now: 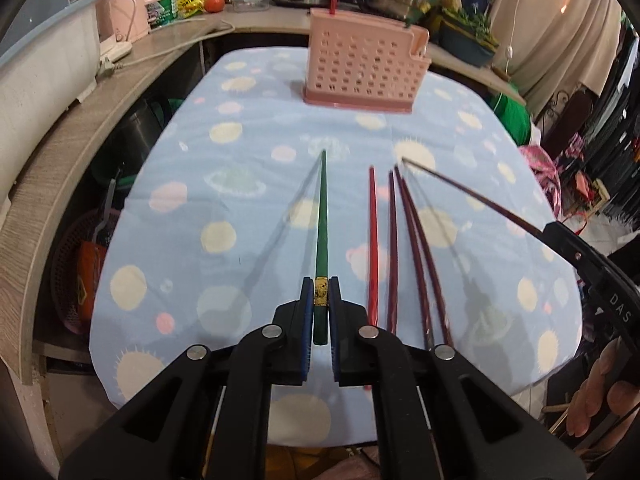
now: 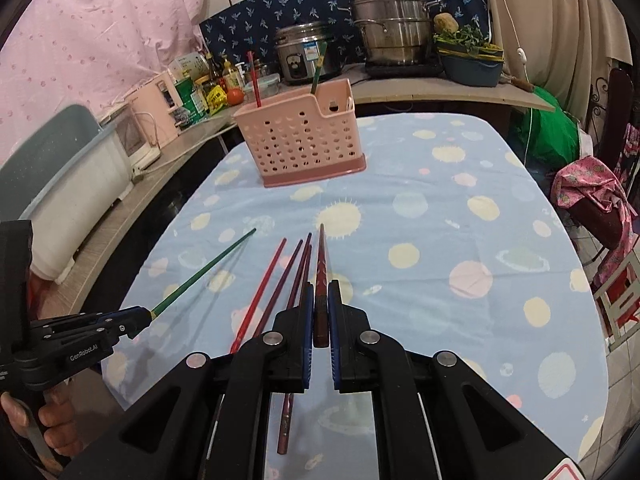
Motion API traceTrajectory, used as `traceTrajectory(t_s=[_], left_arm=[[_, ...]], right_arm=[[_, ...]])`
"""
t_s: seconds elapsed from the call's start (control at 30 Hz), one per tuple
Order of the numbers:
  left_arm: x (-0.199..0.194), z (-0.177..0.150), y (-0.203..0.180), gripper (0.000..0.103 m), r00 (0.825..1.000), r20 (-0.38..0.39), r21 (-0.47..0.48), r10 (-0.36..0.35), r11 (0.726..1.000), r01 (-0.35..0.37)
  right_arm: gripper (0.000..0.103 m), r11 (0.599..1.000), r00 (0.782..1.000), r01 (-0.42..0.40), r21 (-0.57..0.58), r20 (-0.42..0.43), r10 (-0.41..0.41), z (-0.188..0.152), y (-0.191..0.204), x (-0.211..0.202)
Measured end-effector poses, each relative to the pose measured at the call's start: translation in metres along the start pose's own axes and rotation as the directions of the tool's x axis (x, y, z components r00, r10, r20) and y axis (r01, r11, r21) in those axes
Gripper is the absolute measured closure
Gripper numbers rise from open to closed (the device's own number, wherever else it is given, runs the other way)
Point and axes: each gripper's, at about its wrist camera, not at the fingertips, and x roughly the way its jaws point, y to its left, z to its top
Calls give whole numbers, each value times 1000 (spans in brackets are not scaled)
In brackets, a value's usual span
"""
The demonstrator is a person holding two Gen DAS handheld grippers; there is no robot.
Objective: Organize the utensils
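My left gripper (image 1: 321, 292) is shut on a green chopstick (image 1: 321, 216) and holds it above the table, tip pointing toward the pink perforated utensil holder (image 1: 362, 68). My right gripper (image 2: 320, 292) is shut on a dark red chopstick (image 2: 321, 256), also raised. Several red and maroon chopsticks (image 1: 394, 240) lie side by side on the blue spotted tablecloth (image 1: 240, 160) between the two grippers; they also show in the right wrist view (image 2: 280, 280). The holder (image 2: 298, 140) has a red chopstick (image 2: 254, 80) and a green one (image 2: 319, 68) standing in it.
A wooden counter (image 1: 80, 128) curves along the left and back, with a rice cooker (image 2: 304, 56), a steel steamer pot (image 2: 390, 28), bottles, a tomato and a white-blue bin (image 2: 60, 184). A chair with pink cloth (image 2: 592, 196) stands at the right table edge.
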Motion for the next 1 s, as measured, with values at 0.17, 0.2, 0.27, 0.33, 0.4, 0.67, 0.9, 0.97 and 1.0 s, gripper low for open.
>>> traceTrajectory(t_s=[0.17, 0.2, 0.27, 0.33, 0.4, 0.67, 0.9, 0.97, 1.0], left_arm=[[-18, 32, 6, 96, 998, 69, -26, -9, 1000, 10], [-22, 39, 6, 97, 996, 84, -27, -6, 1000, 8], [-30, 53, 6, 100, 993, 122, -26, 2, 1000, 1], [-37, 67, 7, 100, 988, 152, -27, 5, 1000, -1], [-42, 78, 8, 100, 984, 177, -25, 4, 1000, 0], [-41, 93, 18, 100, 983, 185, -39, -5, 999, 13], [0, 46, 33, 56, 998, 67, -63, -14, 998, 19], [21, 29, 34, 56, 1000, 6, -61, -20, 998, 20], [31, 21, 34, 56, 1000, -25, -60, -19, 998, 17]], right_arm=[[96, 1000, 998, 3, 10, 66, -4, 32, -4, -12], [96, 1000, 997, 2, 14, 78, -3, 37, -4, -13], [96, 1000, 995, -4, 22, 100, 1, 50, -7, -15], [96, 1000, 993, -5, 25, 121, 2, 63, -9, -16], [96, 1000, 990, -4, 22, 139, 1, 75, -9, -17], [96, 1000, 985, -7, 22, 173, 3, 90, -6, -21], [96, 999, 984, -15, 44, 178, 7, 85, -5, -28], [96, 999, 984, -13, 48, 180, 4, 82, -4, -30], [96, 999, 983, -11, 48, 181, 2, 82, -4, -32]])
